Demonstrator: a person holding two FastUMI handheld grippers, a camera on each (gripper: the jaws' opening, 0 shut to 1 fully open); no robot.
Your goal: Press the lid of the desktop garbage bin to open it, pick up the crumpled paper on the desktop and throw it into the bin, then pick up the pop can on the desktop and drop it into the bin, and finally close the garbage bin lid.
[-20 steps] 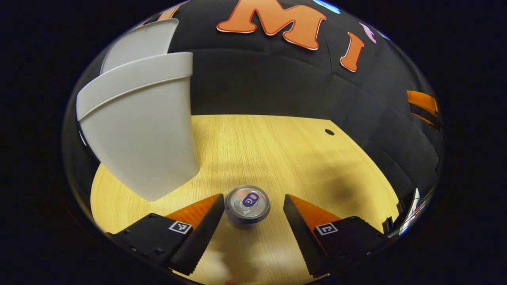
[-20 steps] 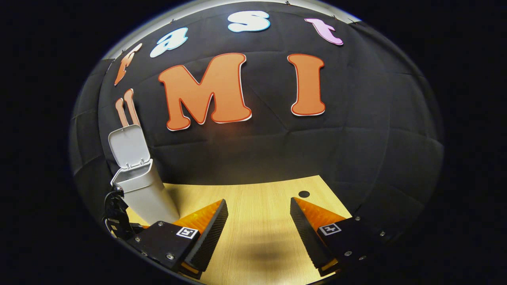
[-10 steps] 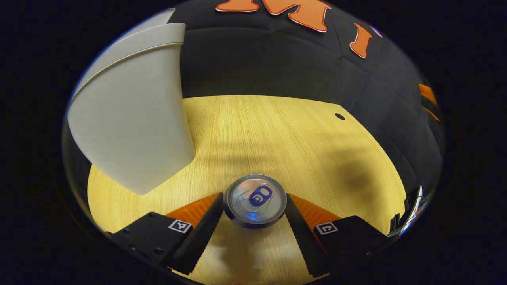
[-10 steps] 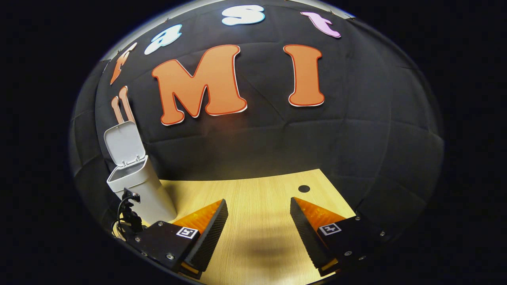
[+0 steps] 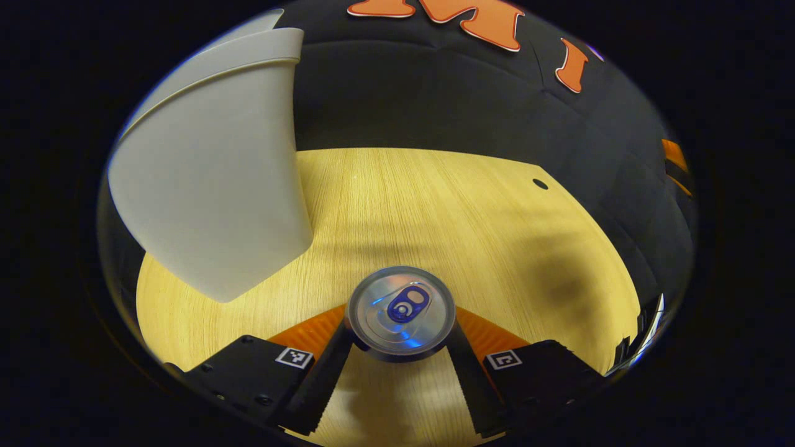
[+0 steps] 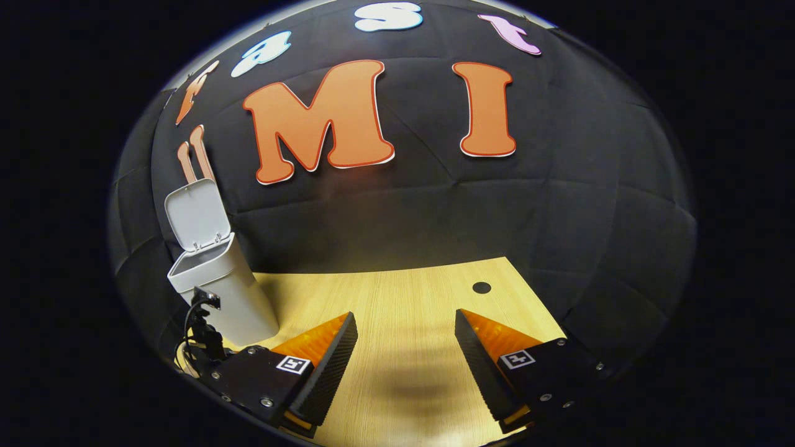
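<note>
My left tool (image 5: 400, 347) points steeply down at the worktop (image 5: 435, 211), both fingers clamped on the upright can (image 5: 400, 310). The bin (image 5: 211, 180) stands just beyond on its left, lid (image 6: 195, 217) raised. My right tool (image 6: 404, 366) hovers level over the worktop, fingers spread apart, gripping nothing.

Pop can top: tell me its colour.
The pop can has a silver top with a blue tab, clearest in the left gripper view, between the left tongs.
</note>
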